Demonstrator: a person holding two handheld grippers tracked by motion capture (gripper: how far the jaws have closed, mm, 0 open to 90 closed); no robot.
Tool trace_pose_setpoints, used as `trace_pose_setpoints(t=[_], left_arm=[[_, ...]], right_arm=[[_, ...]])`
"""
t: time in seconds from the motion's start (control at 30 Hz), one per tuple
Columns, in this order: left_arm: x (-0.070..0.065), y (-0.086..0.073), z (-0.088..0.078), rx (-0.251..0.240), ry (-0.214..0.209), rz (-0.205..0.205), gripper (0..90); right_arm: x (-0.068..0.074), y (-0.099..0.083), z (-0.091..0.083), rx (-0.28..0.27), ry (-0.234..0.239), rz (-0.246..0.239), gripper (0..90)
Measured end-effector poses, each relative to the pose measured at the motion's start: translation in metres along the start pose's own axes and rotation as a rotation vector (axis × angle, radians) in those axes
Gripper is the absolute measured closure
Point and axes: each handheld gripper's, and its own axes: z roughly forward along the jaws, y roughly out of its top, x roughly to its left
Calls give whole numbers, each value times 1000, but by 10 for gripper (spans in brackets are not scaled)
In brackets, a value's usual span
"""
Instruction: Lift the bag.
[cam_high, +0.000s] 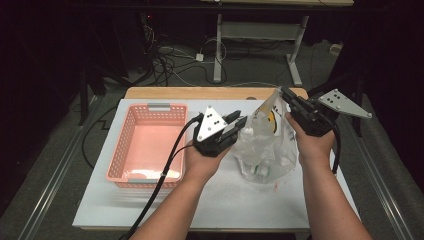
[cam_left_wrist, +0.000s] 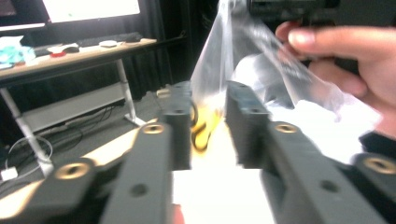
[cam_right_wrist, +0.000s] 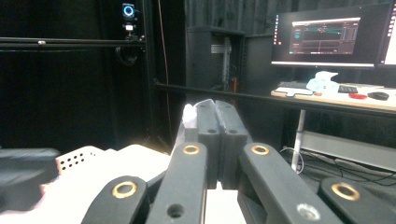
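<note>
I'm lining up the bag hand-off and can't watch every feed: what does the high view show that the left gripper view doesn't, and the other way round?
High view alone: the pink basket on the white table, to the left of the bag, and the left gripper's place beside the bag. Left gripper view alone: its jaws stand apart with the bag's edge running up between them, the pads not pressing it, and a desk in the background. Shared: the clear plastic bag with its yellow print, and the person's right hand holding the right gripper at the bag's top edge.
</note>
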Motion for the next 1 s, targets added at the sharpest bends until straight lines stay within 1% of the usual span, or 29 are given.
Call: trace_pose_setpoints(t=[0.03,0.07,0.1,0.17,0.23,0.3,0.37,0.43,0.53,0.6,0.63,0.67,0.7,0.73,0.77,0.8,0.83,0.87,0.9,0.93,0.97,1.0], left_arm=[[-1,-3,-4,0,2,-11,537],[-3,-8,-9,1,5,-20,479],[-6,-14,-14,-1,-4,-32,419],[-13,-26,-20,16,-22,-61,303],[-22,-40,-24,30,-35,-73,191],[-29,-52,-26,47,-52,-92,146],[-35,-61,-26,51,-69,-104,139],[-41,-67,-25,64,-83,-102,94],[-53,-75,-24,62,-109,-86,68],[-60,-79,-14,84,-126,-85,68],[-63,-82,-6,104,-129,-82,68],[-64,-84,4,120,-127,-81,68],[-64,-85,15,142,-130,-86,68],[-64,-85,27,160,-122,-88,68],[-64,-85,38,173,-109,-73,88],[-63,-85,47,180,-102,-46,164],[-61,-85,55,189,-90,-37,261],[-58,-85,61,197,-95,-34,350],[-54,-85,64,195,-99,-24,496],[-52,-84,65,189,-80,-21,623],[-47,-81,64,178,-69,-26,728],[-43,-78,61,156,-54,-31,824]], right_arm=[[0,0,0,1,-3,0,900],[0,0,0,4,-4,0,900],[1,0,0,3,-3,-2,900],[2,1,0,2,-6,1,900],[2,1,0,3,-4,-11,900],[2,1,-1,2,-3,-15,900],[3,1,-1,3,-2,-15,900],[3,1,-2,2,-2,-13,900],[2,1,-3,2,-2,-12,900],[3,1,-3,1,1,-13,900],[3,0,-3,1,2,-13,900],[4,0,-3,-2,2,-5,900],[4,0,-4,-2,5,-11,900],[4,0,-3,-2,7,-10,900],[5,0,-4,0,7,-11,900],[5,0,-3,-2,9,-10,900],[5,-1,-3,-2,10,-8,900],[6,-1,-4,0,12,-10,900],[6,-1,-4,2,13,-11,900],[5,-1,-4,3,13,-16,900],[5,-1,-5,3,16,-12,900],[4,-1,-6,0,14,-8,900]])
